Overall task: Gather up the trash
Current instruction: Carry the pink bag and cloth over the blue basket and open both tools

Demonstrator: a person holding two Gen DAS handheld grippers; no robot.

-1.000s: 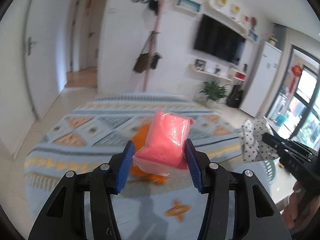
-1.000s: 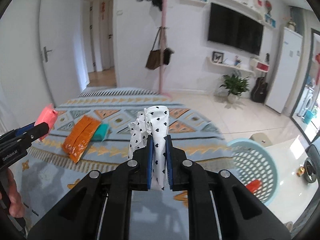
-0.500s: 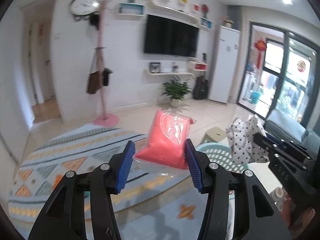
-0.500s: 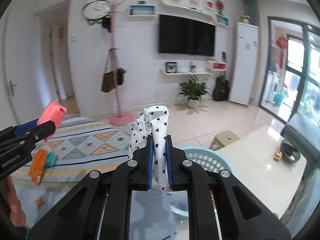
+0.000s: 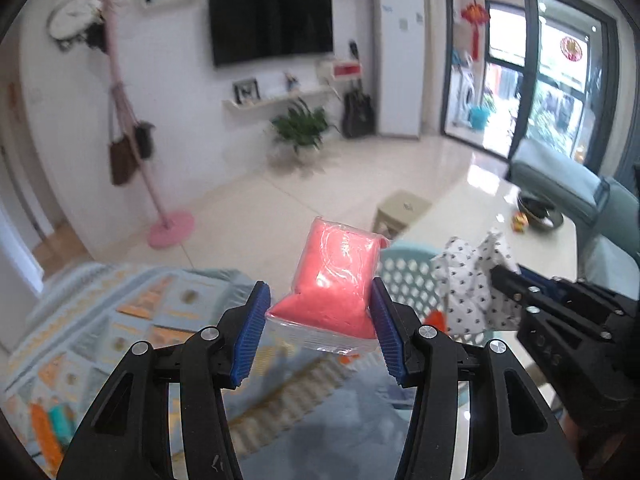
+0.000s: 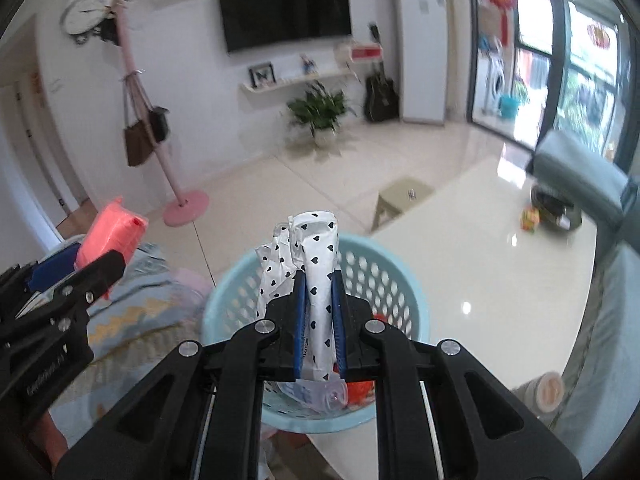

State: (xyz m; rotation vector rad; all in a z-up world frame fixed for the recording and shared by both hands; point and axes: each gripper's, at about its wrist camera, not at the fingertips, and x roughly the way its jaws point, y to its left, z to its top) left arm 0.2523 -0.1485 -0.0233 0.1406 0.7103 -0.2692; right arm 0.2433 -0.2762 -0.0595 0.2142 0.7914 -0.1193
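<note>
My left gripper [image 5: 318,316] is shut on a pink plastic packet [image 5: 334,280], held in the air to the left of a light-blue perforated basket [image 5: 404,276]. My right gripper [image 6: 318,320] is shut on a white wrapper with black hearts [image 6: 316,256] and holds it above the basket [image 6: 400,292], which holds some red and clear trash. The left gripper and pink packet [image 6: 110,234] show at the left of the right wrist view. The right gripper with its wrapper [image 5: 472,280] shows at the right of the left wrist view.
A patterned rug [image 5: 132,320] lies at the left with orange and teal packets [image 5: 44,428] on it. A white low table [image 6: 480,248] with a dark bowl [image 6: 554,204] is to the right. A small stool [image 6: 404,196], a pink coat stand [image 6: 160,152], a plant [image 6: 320,112].
Both grippers have swung right, away from the rug and toward the basket. The basket now lies directly under the right gripper. Both grips are unchanged.
</note>
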